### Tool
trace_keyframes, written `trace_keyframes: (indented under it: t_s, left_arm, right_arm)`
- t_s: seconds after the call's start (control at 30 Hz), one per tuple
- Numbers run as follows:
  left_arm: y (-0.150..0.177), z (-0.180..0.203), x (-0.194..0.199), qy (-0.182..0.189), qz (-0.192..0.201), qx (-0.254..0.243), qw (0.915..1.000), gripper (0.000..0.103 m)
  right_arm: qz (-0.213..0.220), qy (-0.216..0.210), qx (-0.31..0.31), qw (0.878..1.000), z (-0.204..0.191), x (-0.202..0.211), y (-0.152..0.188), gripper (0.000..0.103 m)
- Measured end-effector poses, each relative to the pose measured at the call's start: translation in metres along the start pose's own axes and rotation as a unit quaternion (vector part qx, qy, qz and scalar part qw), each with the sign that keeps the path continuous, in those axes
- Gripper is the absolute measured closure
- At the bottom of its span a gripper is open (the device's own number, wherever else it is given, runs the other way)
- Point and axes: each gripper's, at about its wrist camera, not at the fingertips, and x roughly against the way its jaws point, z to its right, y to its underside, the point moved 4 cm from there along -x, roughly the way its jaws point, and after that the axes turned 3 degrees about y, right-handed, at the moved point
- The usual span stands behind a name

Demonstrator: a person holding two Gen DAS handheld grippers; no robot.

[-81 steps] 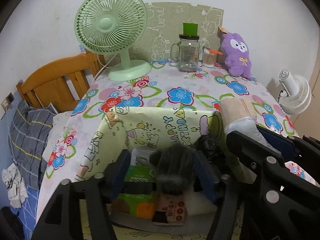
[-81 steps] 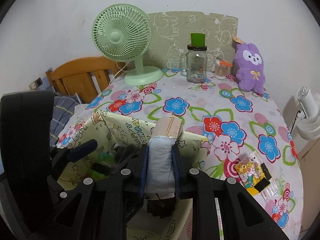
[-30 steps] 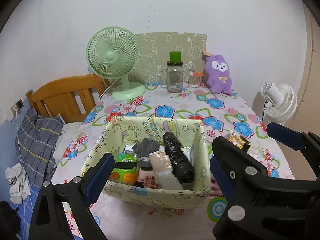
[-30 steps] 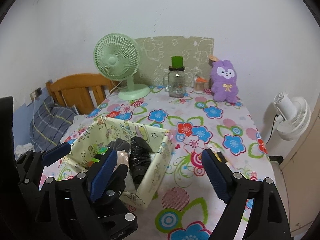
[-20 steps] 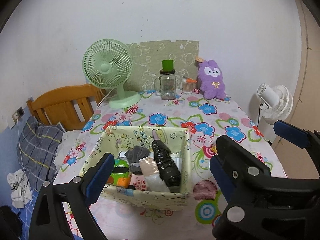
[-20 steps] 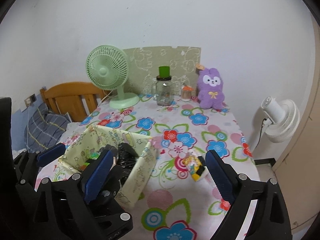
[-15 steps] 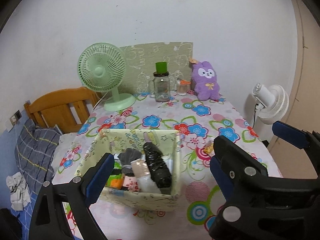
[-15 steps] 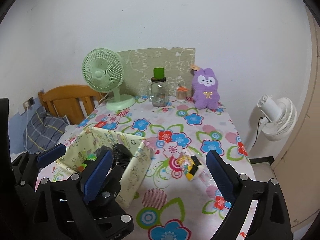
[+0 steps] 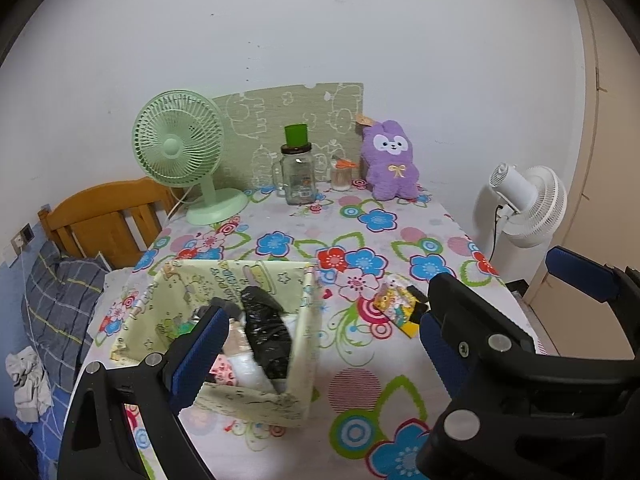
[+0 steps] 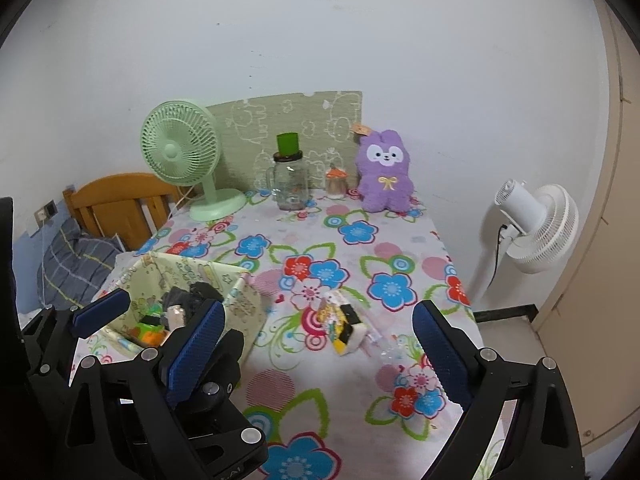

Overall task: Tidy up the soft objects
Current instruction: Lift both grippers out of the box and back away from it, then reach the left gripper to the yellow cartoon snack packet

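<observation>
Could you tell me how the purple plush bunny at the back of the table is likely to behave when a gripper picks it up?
The bunny looks furry and stuffed, so it should probably squash between the pads and feel light for its size. It sits upright near the wall, so a push might topple it rather than slide it. Fuzzy fabric seems unlikely to slip.

Pale-yellow cartoon-printed storage box (image 9: 304, 344), white tablecloth (image 10: 360, 256) with blue, red and pink flowers, mint-green desk fan (image 9: 178, 148), purple plush rabbit (image 10: 384, 172) with yellow bow, white standing fan (image 10: 536, 228), blue-padded black grippers.
</observation>
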Motion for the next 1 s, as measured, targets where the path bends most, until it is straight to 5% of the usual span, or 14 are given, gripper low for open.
trace_keyframes:
  t_s: [0.53, 1.0]
  left_arm:
    - [0.006, 0.036, -0.027, 0.012, -0.009, -0.004, 0.9999, 0.006]
    - [0.025, 0.059, -0.072, 0.025, -0.064, -0.008, 0.9976, 0.006]
  right_arm:
    - [-0.002, 0.025, 0.006, 1.000, 0.040, -0.017, 0.011, 0.006]
    - [-0.025, 0.035, -0.004, 0.999, 0.069, -0.050, 0.033, 0.006]
